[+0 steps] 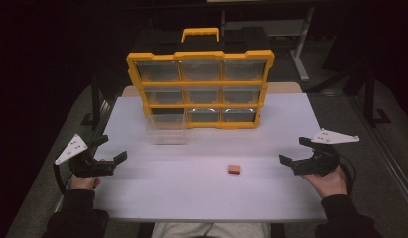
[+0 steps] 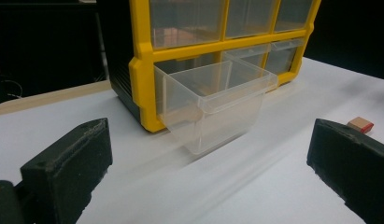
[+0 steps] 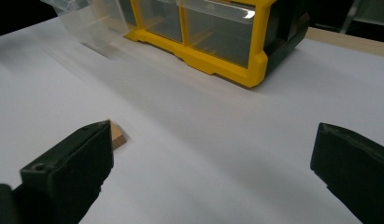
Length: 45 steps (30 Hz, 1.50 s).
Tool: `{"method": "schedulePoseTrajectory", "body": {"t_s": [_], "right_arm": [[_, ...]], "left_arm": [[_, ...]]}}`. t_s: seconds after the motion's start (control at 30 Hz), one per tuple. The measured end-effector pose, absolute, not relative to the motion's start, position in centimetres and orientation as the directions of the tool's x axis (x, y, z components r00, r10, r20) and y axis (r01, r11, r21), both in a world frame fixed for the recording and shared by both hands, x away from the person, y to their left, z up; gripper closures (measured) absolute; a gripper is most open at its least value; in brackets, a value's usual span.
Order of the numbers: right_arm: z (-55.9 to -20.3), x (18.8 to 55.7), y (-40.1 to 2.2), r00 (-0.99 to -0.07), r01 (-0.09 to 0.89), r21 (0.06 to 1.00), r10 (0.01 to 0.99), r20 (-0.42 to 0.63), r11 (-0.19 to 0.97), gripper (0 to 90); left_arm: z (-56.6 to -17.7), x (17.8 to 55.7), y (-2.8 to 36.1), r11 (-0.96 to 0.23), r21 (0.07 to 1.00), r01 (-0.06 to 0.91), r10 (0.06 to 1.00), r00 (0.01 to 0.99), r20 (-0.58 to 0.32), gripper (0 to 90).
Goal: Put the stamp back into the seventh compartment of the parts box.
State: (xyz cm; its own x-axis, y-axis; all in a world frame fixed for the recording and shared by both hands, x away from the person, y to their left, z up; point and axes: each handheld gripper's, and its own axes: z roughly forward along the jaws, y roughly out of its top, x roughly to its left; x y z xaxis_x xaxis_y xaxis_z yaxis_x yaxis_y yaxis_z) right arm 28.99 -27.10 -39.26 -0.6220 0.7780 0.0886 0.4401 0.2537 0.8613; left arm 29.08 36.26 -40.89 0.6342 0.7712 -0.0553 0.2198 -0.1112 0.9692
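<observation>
Dim, perhaps slightly soft; dark surroundings, bright table (image 1: 201, 193).

A box of drawers (image 1: 200, 89) stands at the back of the table (image 1: 201, 198). Its bottom left drawer (image 1: 166, 130) sticks out. A small block (image 1: 234, 169) lies in front, a bit to the right.

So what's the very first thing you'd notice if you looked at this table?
The big yellow drawer box standing at the far side of the white table catches the eye first. Its bottom-left clear drawer is pulled out toward the person. Nearer the front lies a small orange block, with the left gripper and the right gripper open on either side of the table.
</observation>
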Motion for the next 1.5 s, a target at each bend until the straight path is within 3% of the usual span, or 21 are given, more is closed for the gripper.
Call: {"method": "schedulePoseTrajectory", "body": {"t_s": [0.77, 1.5], "right_arm": [[-39.0, 28.6, -26.4, -0.65, 0.427, 0.862, 0.755, 0.084, 0.272, 0.0], [-37.3, 29.6, -23.9, -0.701, 0.403, 0.838, 0.713, 0.025, 0.368, 0.0]], "left_arm": [[-41.1, 28.8, 36.2, -0.11, 0.972, 0.206, 0.772, 0.634, -0.047, 0.0], [-41.2, 28.7, 36.1, -0.105, 0.972, 0.212, 0.767, 0.639, -0.057, 0.0]]}}
